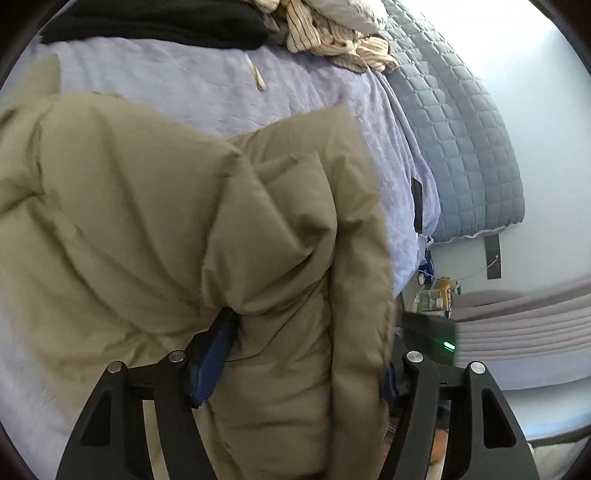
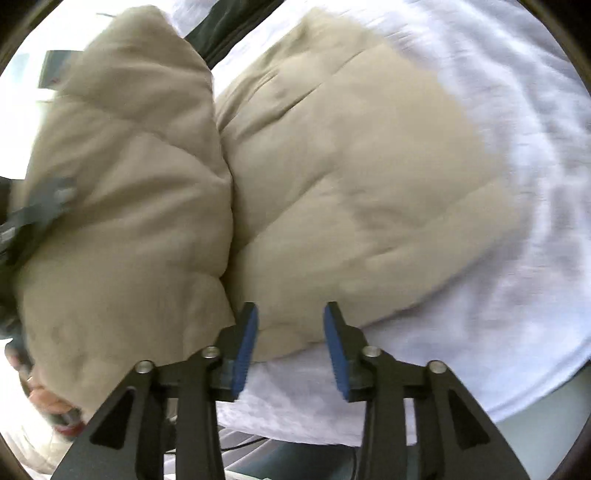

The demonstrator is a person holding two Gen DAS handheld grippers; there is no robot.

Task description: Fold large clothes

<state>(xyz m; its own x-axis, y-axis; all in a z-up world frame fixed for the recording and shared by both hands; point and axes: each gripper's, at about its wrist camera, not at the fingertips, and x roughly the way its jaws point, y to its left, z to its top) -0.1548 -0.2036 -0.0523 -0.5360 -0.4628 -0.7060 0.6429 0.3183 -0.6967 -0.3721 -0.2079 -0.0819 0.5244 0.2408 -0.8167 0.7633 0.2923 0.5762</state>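
A large khaki puffer jacket [image 1: 155, 229] lies on a bed with a pale lavender sheet [image 1: 177, 85]. In the left wrist view a thick fold of it fills the space between my left gripper's [image 1: 295, 354] fingers, which stand wide apart around it; the right pad is mostly hidden by cloth. In the right wrist view the jacket [image 2: 351, 177] lies bunched in two puffy masses. My right gripper [image 2: 290, 325] is open, its blue pads [image 2: 245, 347] at the jacket's near edge with nothing clamped.
Black clothing [image 1: 155, 22] and a striped cream garment [image 1: 332, 40] lie at the far end of the bed. A blue-grey quilt [image 1: 469, 155] hangs at the right. Small bottles [image 1: 436, 295] and a device with a green light [image 1: 448, 346] sit beside the bed. A hand [image 2: 44, 398] shows low left.
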